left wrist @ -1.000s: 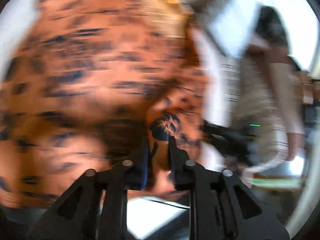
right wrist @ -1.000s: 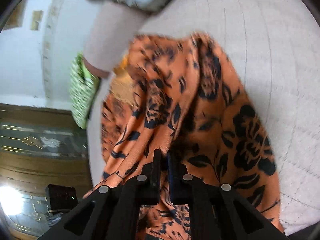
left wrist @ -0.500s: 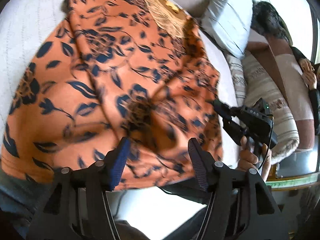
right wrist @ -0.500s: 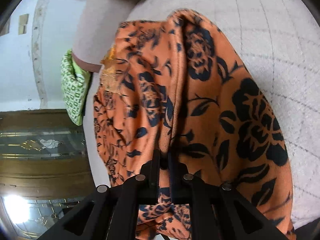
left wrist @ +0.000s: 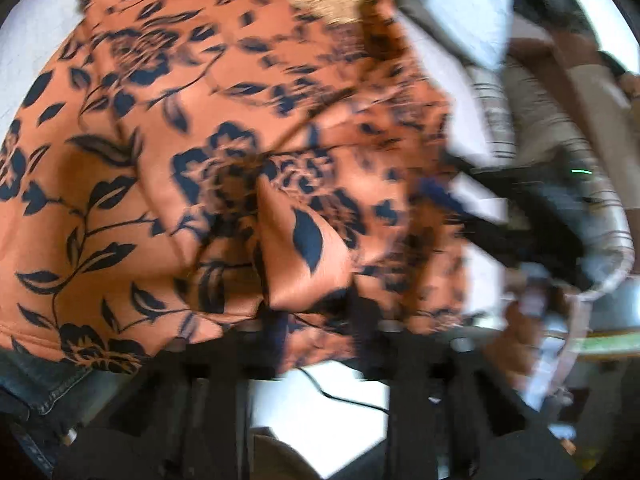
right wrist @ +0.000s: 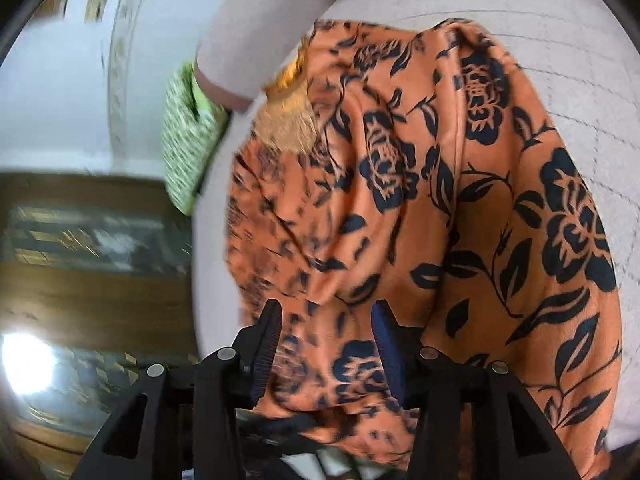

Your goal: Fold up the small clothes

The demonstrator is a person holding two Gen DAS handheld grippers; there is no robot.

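An orange garment with a black flower print [left wrist: 224, 152] lies spread on a white quilted bed [right wrist: 540, 20]; it also fills the right wrist view [right wrist: 460, 240]. It has a tan woven collar patch [right wrist: 286, 120]. My left gripper [left wrist: 316, 320] is blurred; its fingers stand apart with a fold of the cloth between them, and I cannot tell whether they grip it. My right gripper [right wrist: 326, 336] is open, with the cloth's near edge lying between its blue-padded fingers [right wrist: 384, 340]. The right gripper also shows, blurred, at the right of the left wrist view [left wrist: 532, 216].
A green patterned pillow [right wrist: 188, 136] and a pale bolster [right wrist: 260, 28] lie at the bed's far side. Striped cushions [left wrist: 532, 112] and a person sit at right. Blue jeans [left wrist: 36, 400] show at lower left. A wooden door [right wrist: 80, 280] stands beyond the bed.
My right gripper has opened and let go of the garment. My left gripper, open half a second ago, has narrowed around a fold. The garment has settled onto the bed.
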